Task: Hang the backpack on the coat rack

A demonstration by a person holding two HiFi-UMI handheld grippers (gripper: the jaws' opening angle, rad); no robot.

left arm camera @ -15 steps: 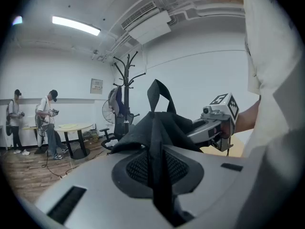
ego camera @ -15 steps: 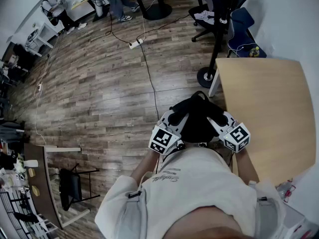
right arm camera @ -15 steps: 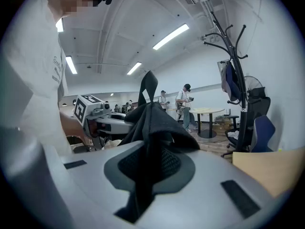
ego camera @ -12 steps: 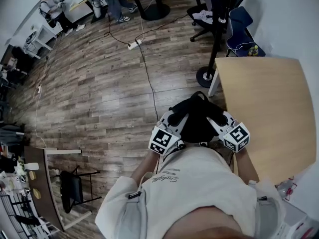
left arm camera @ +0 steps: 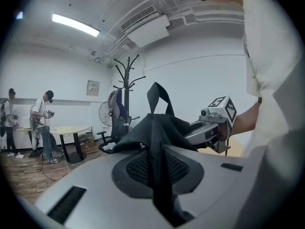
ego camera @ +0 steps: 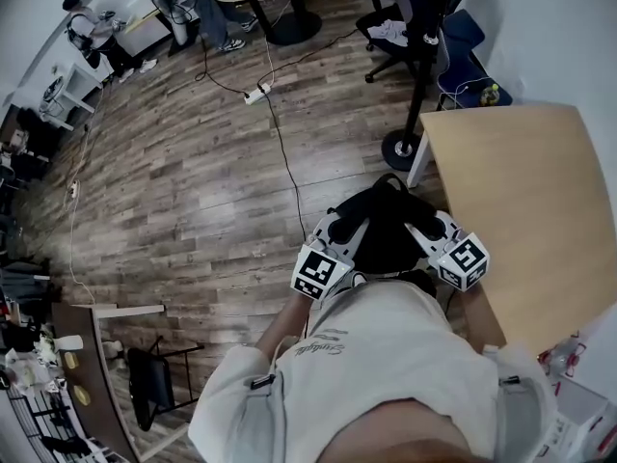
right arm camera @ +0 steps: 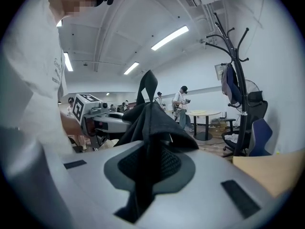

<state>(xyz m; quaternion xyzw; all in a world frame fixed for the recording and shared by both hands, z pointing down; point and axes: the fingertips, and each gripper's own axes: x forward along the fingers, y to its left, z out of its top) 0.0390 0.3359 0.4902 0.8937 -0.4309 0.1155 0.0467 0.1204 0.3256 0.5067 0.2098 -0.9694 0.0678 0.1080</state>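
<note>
My left gripper [ego camera: 340, 228] and right gripper [ego camera: 425, 230] are clamping the backpack [ego camera: 386, 234]; I'm barely shifting, perhaps edging toward the coat rack [ego camera: 400, 149], upper right.

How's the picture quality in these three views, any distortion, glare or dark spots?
Head view: strong fisheye, the floor planks and the table edge bow. Left gripper view: black corners, the ceiling light blows out, the backpack is a nearly featureless dark mass. Right gripper view: same black corners, the coat rack bends with the lens.
</note>
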